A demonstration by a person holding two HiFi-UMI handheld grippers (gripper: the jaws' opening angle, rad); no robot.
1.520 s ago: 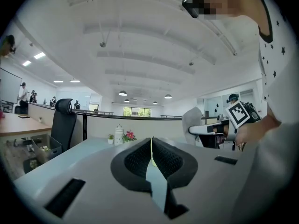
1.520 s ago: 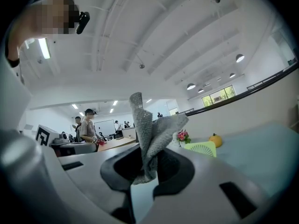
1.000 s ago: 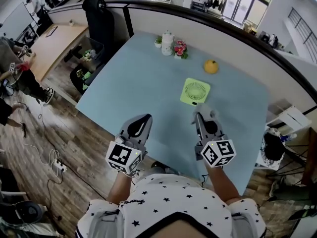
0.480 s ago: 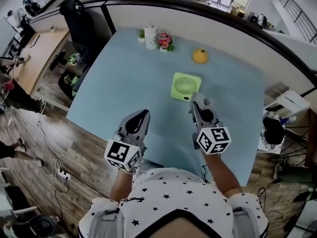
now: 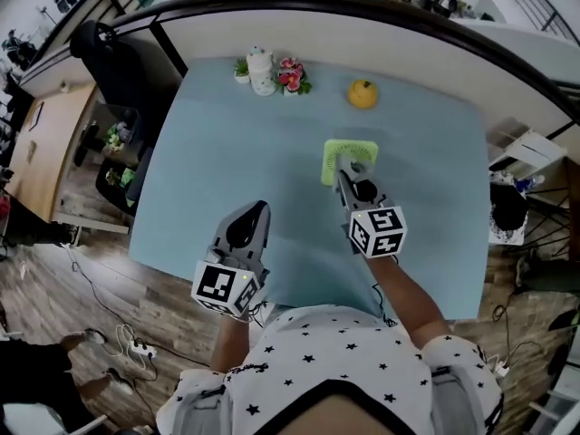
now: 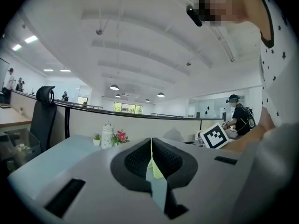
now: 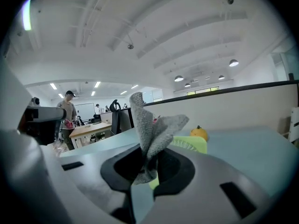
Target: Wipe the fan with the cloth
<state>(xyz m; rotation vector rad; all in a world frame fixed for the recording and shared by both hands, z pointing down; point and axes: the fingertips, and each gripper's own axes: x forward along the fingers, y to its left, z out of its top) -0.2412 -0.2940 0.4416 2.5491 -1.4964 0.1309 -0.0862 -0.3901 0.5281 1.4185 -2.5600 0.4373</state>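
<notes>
A small light-green fan (image 5: 352, 158) lies flat on the pale blue table (image 5: 227, 152), its round grille facing up. My right gripper (image 5: 343, 176) hangs over the fan's near edge, shut on a grey cloth (image 7: 152, 129) that sticks up between its jaws. Behind the cloth, the fan (image 7: 191, 144) shows as a green block. My left gripper (image 5: 251, 221) hovers over the table's near part, left of the fan and well apart from it. Its jaws are shut with nothing between them (image 6: 151, 162).
At the table's far edge stand a white pot (image 5: 261, 71), a little green plant (image 5: 241, 67) and red flowers (image 5: 292, 75), with an orange fruit (image 5: 362, 92) to their right. A dark office chair (image 5: 104, 43) stands left of the table. A curved partition (image 5: 362, 7) lines the far side.
My right gripper has moved forward with the cloth, from short of the fan to over its near edge. The head view has shifted. The left gripper has stayed about where it was.
</notes>
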